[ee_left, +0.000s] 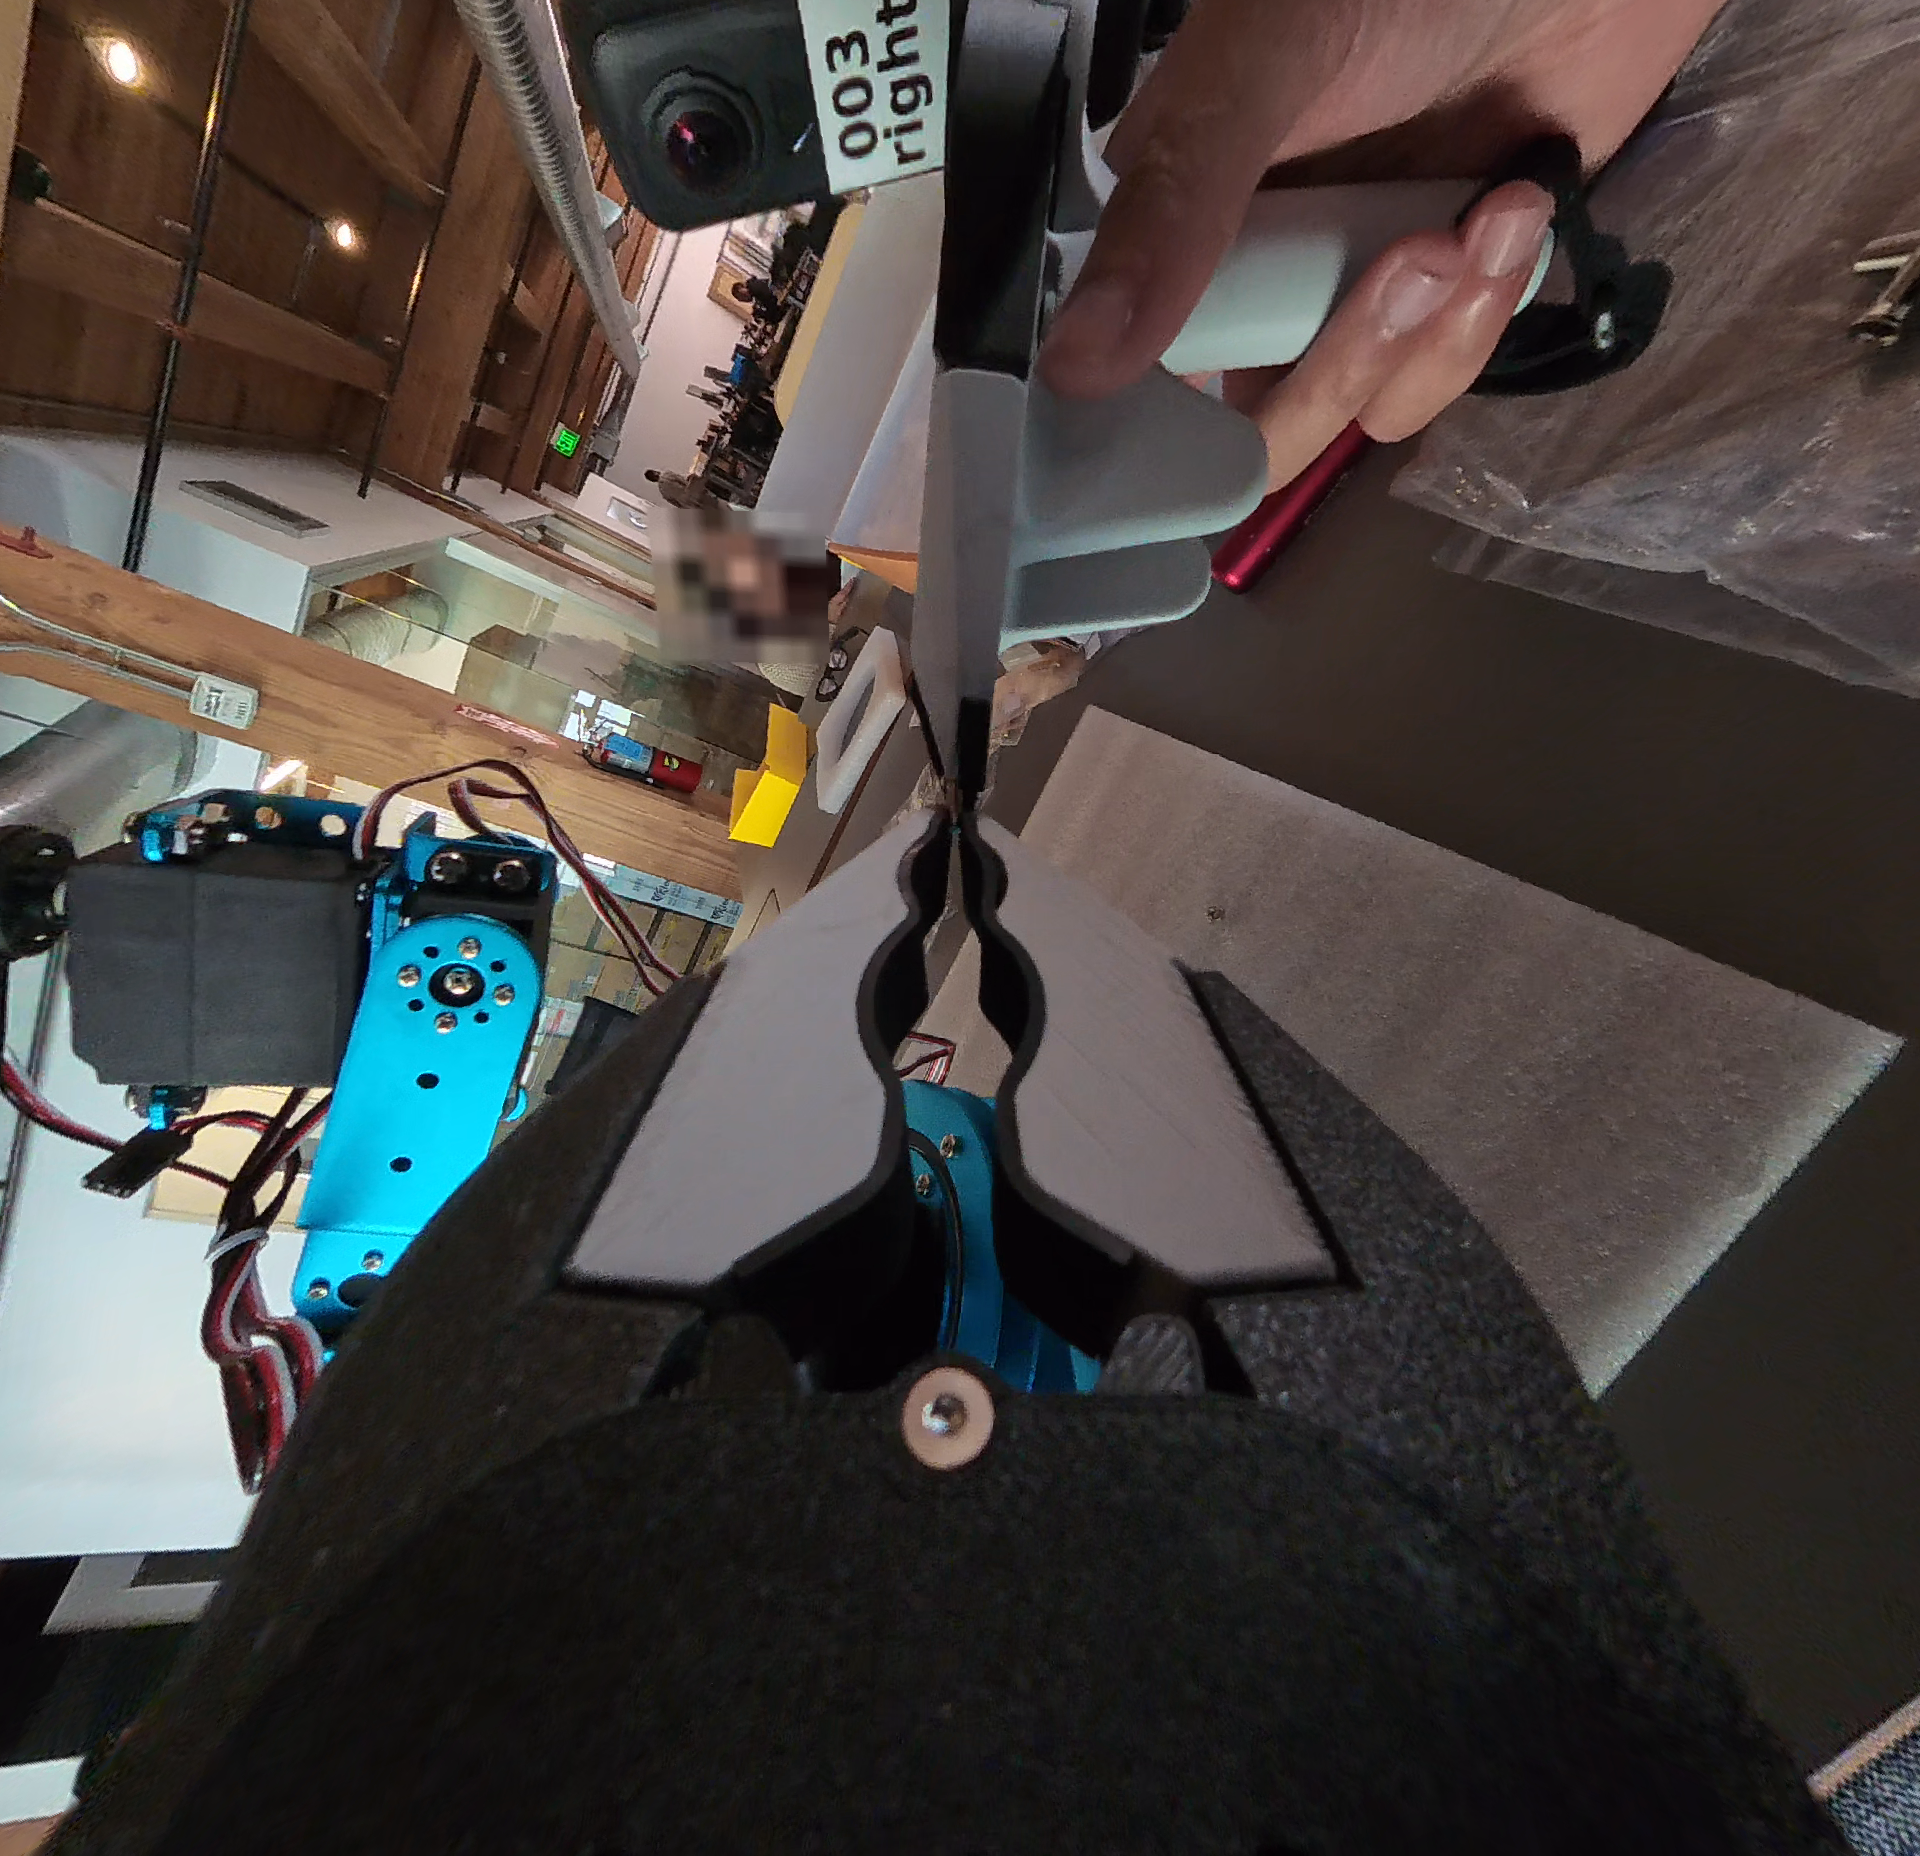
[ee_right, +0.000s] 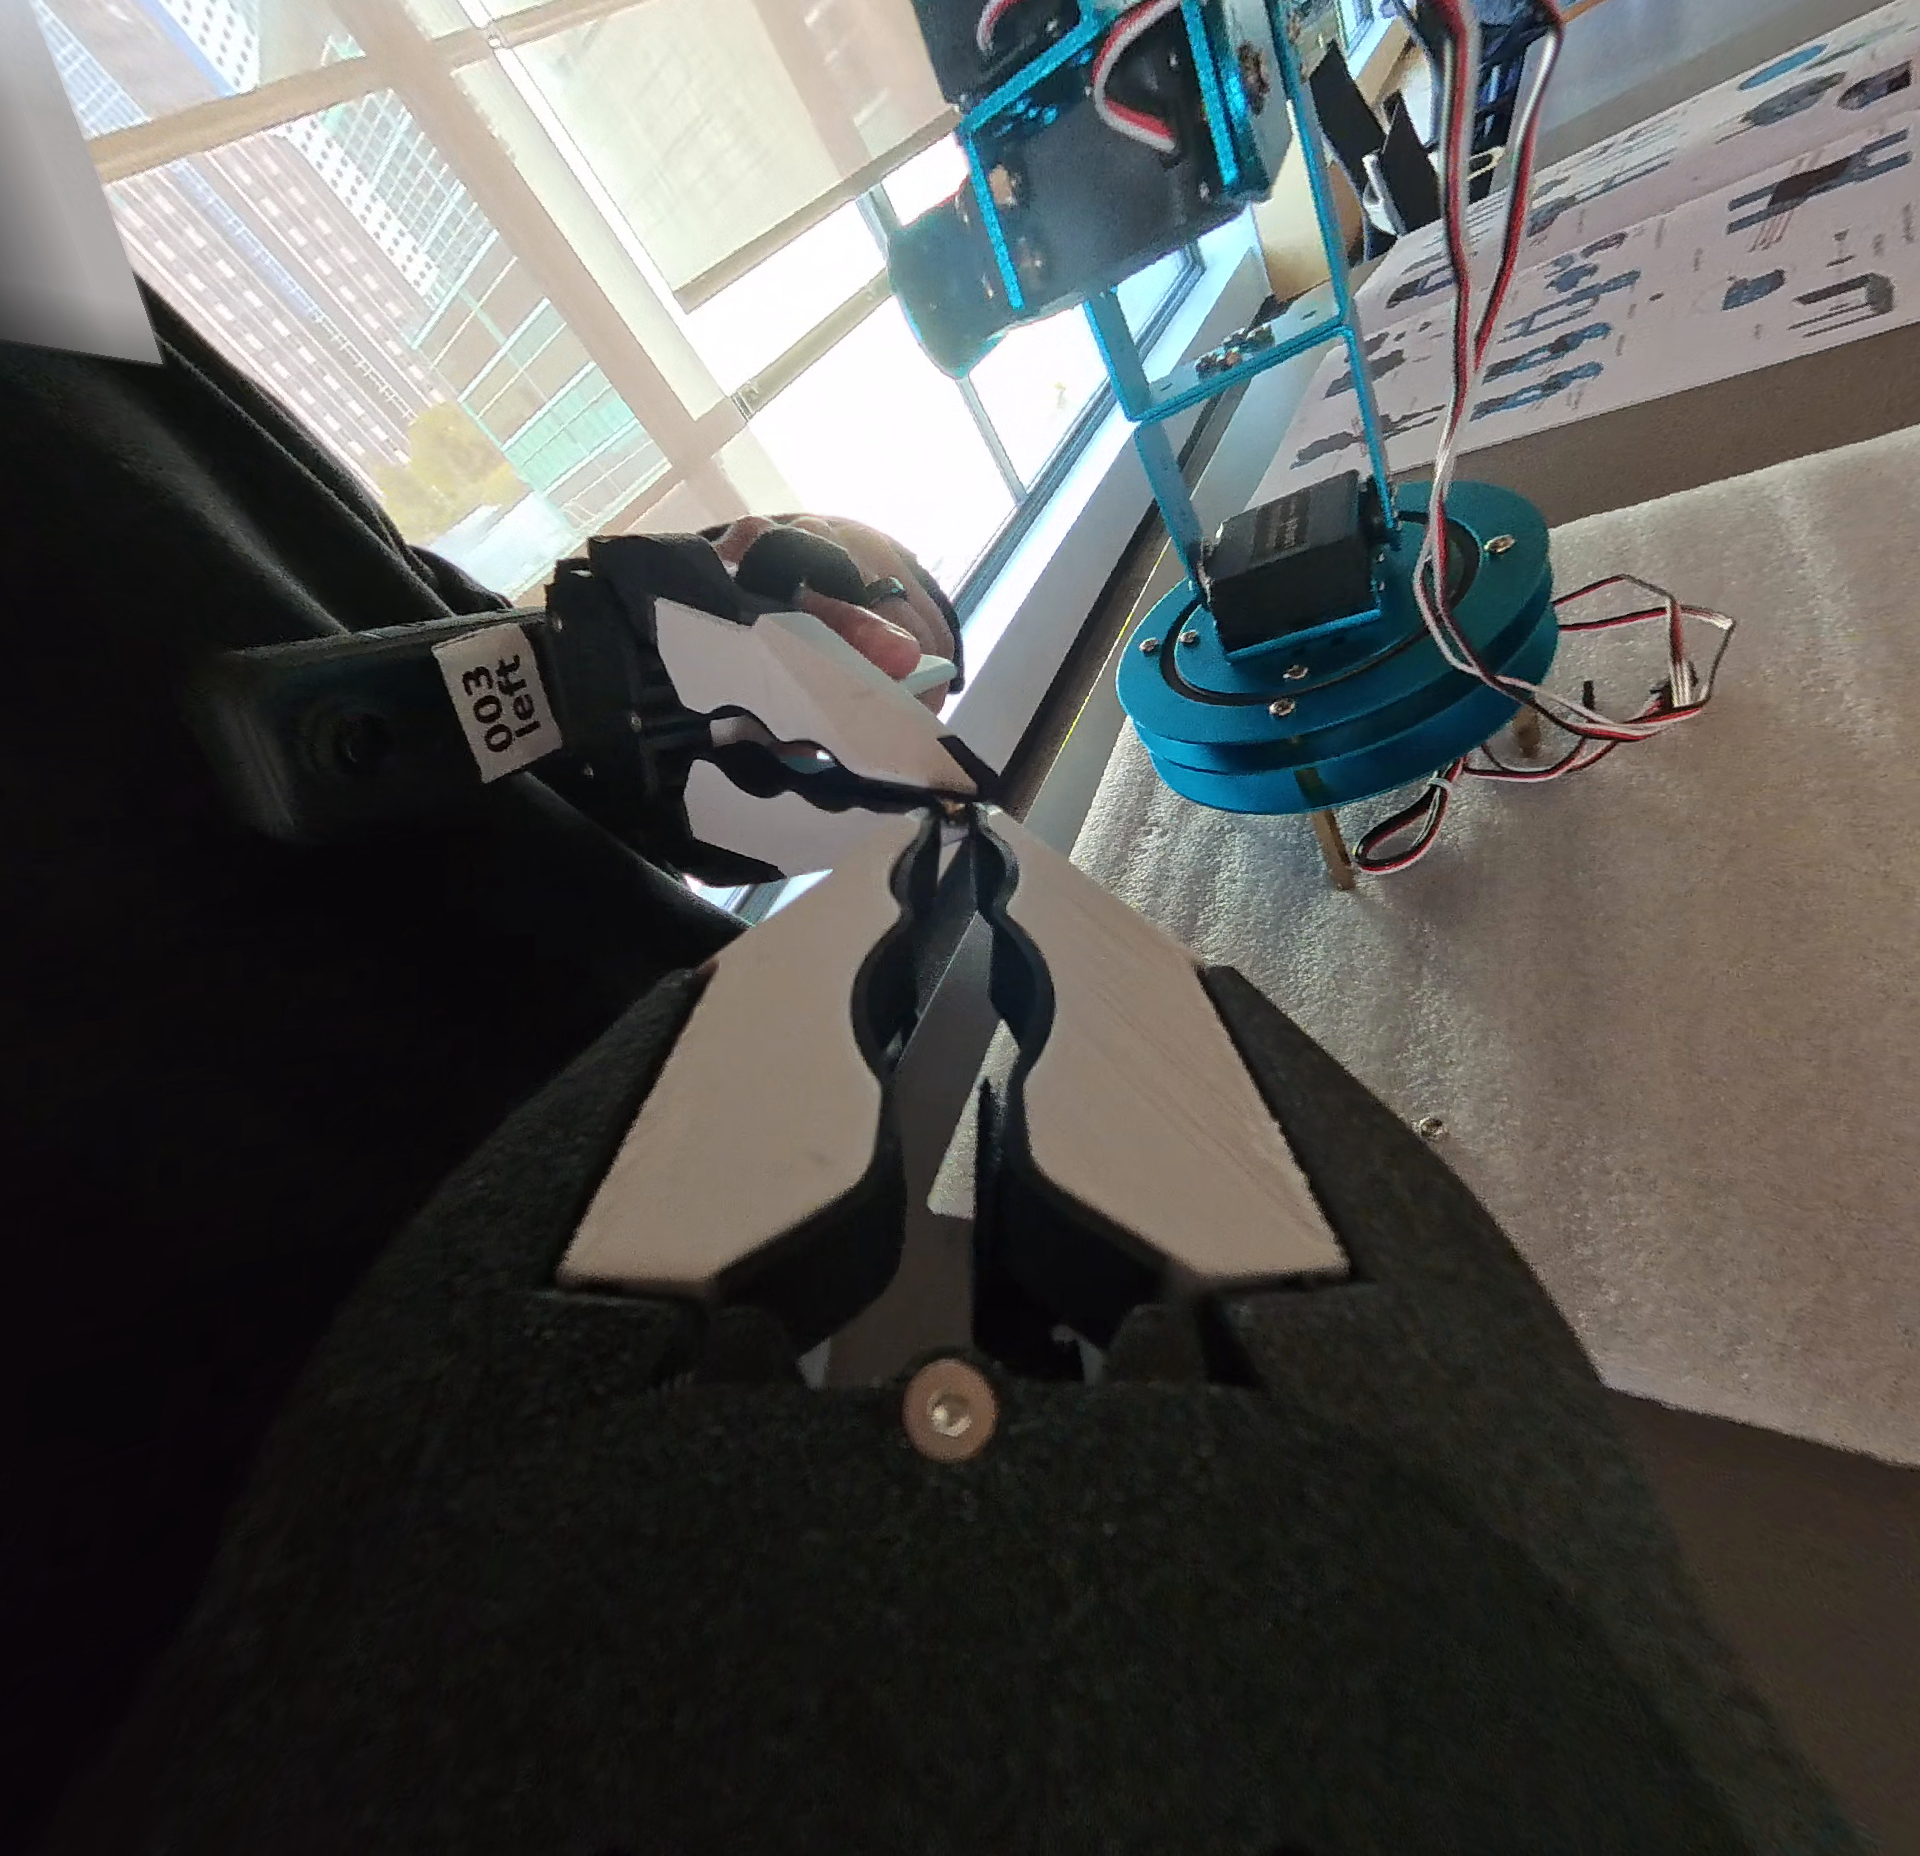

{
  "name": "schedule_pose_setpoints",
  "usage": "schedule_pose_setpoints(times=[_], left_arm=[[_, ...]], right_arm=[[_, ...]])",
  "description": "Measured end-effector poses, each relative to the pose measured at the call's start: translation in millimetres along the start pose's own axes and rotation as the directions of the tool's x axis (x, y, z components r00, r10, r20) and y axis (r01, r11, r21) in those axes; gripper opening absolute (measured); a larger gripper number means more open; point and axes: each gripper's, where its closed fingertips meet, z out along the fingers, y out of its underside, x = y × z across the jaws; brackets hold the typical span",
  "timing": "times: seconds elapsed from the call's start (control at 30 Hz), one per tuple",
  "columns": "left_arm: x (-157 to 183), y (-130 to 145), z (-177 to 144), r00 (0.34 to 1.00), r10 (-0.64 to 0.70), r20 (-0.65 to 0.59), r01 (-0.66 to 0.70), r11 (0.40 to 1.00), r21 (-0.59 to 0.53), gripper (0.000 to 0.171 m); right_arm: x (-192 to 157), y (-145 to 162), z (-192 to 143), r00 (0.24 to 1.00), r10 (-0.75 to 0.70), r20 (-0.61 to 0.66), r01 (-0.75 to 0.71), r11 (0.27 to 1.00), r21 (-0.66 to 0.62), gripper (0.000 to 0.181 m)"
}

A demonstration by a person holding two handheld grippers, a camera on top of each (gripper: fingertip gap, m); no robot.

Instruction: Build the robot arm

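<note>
My left gripper (ee_left: 954, 832) and my right gripper (ee_right: 951, 821) meet tip to tip in the air, both with jaws closed. A tiny brass-coloured piece (ee_right: 952, 805) sits where the tips touch; it also shows in the left wrist view (ee_left: 949, 800). I cannot tell which gripper pinches it. In the left wrist view the right gripper (ee_left: 964, 783) comes down from above, held by a hand (ee_left: 1351, 144). In the right wrist view the left gripper (ee_right: 971, 780) comes in from the left. A blue metal robot arm kit (ee_right: 1340, 663) with servos and red-white-black wires stands on a grey foam mat (ee_right: 1558, 1079).
The blue arm's upper links (ee_left: 416, 1027) hang left of my left fingers, over the mat (ee_left: 1455, 975). A red tool handle (ee_left: 1288, 518) and a clear plastic bag (ee_left: 1714, 456) lie on the dark table. A printed sheet (ee_right: 1662, 227) lies behind the kit. Windows are to the left. My two grippers' fingertips are within a few centimetres of each other.
</note>
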Motion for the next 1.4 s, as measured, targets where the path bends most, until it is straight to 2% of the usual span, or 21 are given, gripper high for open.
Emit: schedule_pose_setpoints(times=[0.23, 0.3, 0.4, 0.57, 0.83, 1.4], left_arm=[[8.4, 12.4, 8.7, 0.999, 0.024, -0.037, -0.027, 0.996, -0.085, 0.0], [9.3, 12.8, 10.0, 0.999, 0.025, -0.04, -0.028, 0.996, -0.085, 0.001], [8.9, 12.9, 11.1, 0.999, 0.008, -0.043, -0.012, 0.996, -0.093, 0.0], [4.8, 17.2, 13.5, 0.999, -0.015, -0.035, 0.011, 0.993, -0.116, 0.001], [7.8, 28.2, 19.7, 0.998, -0.045, -0.048, 0.036, 0.985, -0.169, 0.0], [14.2, 30.6, 21.6, 0.997, -0.045, -0.068, 0.032, 0.982, -0.186, 0.001]], right_arm=[[-1.1, 1.4, -2.6, 1.0, -0.016, -0.016, 0.016, 1.0, 0.007, 0.0], [7.4, 3.0, -1.7, 0.997, -0.024, -0.077, 0.024, 1.0, -0.004, 0.0], [12.7, 1.9, -3.0, 0.994, -0.007, -0.108, 0.007, 1.0, -0.003, 0.007], [14.9, 5.4, -3.3, 0.986, -0.046, -0.159, 0.043, 0.999, -0.024, 0.007], [30.2, 6.6, 1.7, 0.905, -0.233, -0.355, 0.213, 0.973, -0.094, 0.007], [35.3, 10.7, 2.2, 0.895, -0.273, -0.354, 0.235, 0.961, -0.146, 0.004]])
